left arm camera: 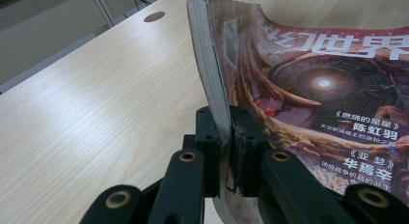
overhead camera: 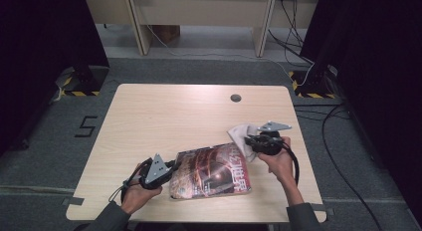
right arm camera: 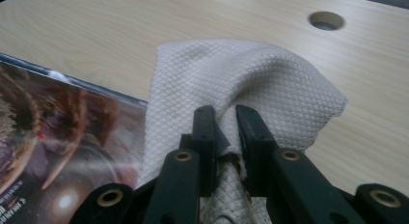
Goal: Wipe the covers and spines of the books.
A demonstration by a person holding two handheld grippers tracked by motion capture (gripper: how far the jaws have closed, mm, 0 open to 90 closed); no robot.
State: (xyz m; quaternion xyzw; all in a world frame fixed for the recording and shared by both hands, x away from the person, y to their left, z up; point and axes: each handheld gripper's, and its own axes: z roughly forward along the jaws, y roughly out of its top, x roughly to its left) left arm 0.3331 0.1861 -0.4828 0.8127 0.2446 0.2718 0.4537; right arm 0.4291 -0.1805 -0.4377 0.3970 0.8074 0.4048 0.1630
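Observation:
A glossy magazine point(overhead camera: 211, 171) with a dark red cover and white Chinese lettering lies near the table's front edge. My left gripper point(overhead camera: 174, 166) is shut on its left edge. In the left gripper view the jaws of the left gripper point(left arm camera: 226, 122) pinch the magazine point(left arm camera: 313, 79) by its page edge, which curls upward. A white waffle-textured cloth point(overhead camera: 241, 134) sits at the magazine's far right corner. My right gripper point(overhead camera: 249, 140) is shut on it. In the right gripper view the cloth point(right arm camera: 241, 74) bunches up between the jaws of the right gripper point(right arm camera: 224, 115), beside the magazine point(right arm camera: 58, 118).
The light wooden table point(overhead camera: 164, 116) has a round cable hole point(overhead camera: 236, 97) near its far edge. Cables run across the grey floor at the right, and black stands with striped bases sit beyond both far corners.

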